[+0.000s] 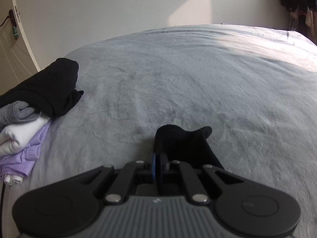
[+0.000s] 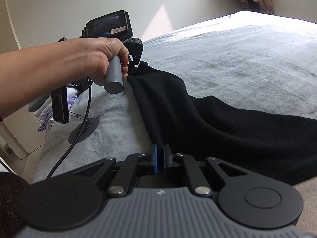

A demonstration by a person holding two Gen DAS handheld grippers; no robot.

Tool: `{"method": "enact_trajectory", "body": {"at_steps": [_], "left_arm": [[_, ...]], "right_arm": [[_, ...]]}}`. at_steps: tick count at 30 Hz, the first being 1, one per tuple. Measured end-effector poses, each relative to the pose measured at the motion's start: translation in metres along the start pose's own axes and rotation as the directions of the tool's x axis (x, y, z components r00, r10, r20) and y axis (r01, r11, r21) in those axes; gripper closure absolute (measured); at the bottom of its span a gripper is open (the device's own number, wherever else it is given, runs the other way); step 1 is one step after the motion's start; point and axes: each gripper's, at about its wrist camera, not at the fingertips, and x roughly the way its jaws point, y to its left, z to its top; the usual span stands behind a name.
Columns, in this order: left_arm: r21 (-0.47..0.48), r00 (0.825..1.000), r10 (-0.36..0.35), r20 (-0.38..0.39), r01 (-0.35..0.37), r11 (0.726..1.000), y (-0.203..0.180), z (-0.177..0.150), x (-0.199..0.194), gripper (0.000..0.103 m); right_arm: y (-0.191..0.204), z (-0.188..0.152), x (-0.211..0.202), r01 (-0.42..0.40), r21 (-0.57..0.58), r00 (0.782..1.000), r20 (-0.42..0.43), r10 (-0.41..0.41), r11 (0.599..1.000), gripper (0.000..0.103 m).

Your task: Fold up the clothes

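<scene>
The left gripper (image 1: 158,161) had its fingers pressed together on a corner of the black garment (image 1: 184,144), a fold of the cloth standing up just beyond the blue pads. In the right wrist view the same black garment (image 2: 218,123) lay spread across the near part of the bed (image 2: 247,55), one edge drawn up toward the left gripper (image 2: 136,59), which the person's left hand (image 2: 107,59) held by its grey handle. The right gripper (image 2: 160,158) sat at the garment's near edge with its fingers close together; a thin gap showed between the blue pads, and whether any cloth was caught in it could not be told.

The bed was covered with a grey blanket (image 1: 198,83), sunlit at its far side. On the left edge of the bed lay a pile of folded clothes (image 1: 29,115): a black piece on top, then grey, white and lilac ones beneath. A black cable (image 2: 79,127) hung from the left gripper down past a dark round disc (image 2: 84,130) on the blanket. A door with a handle (image 1: 10,18) stood at the far left, and clothes hung in the far right corner (image 1: 299,2).
</scene>
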Motion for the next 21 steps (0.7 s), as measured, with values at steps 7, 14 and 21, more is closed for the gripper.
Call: {"method": "enact_trajectory", "body": {"at_steps": [7,14,21], "left_arm": [[-0.053,0.994,0.069,0.08,-0.065,0.997,0.01,0.004,-0.013,0.099],[-0.032,0.998,0.05,0.042,-0.049,0.998,0.013,0.007,-0.013,0.078],[0.039,0.991,-0.116,0.061,0.114,0.993,-0.007,0.003,-0.045,0.048]], "right_arm": [[-0.009,0.005,-0.008,-0.058,0.06,0.998,0.04,0.056,0.997,0.095],[-0.007,0.002,0.002,-0.067,0.039,0.998,-0.017,0.068,0.997,0.084],[-0.01,0.011,-0.029,-0.141,0.055,0.984,0.12,0.133,0.989,0.047]]}}
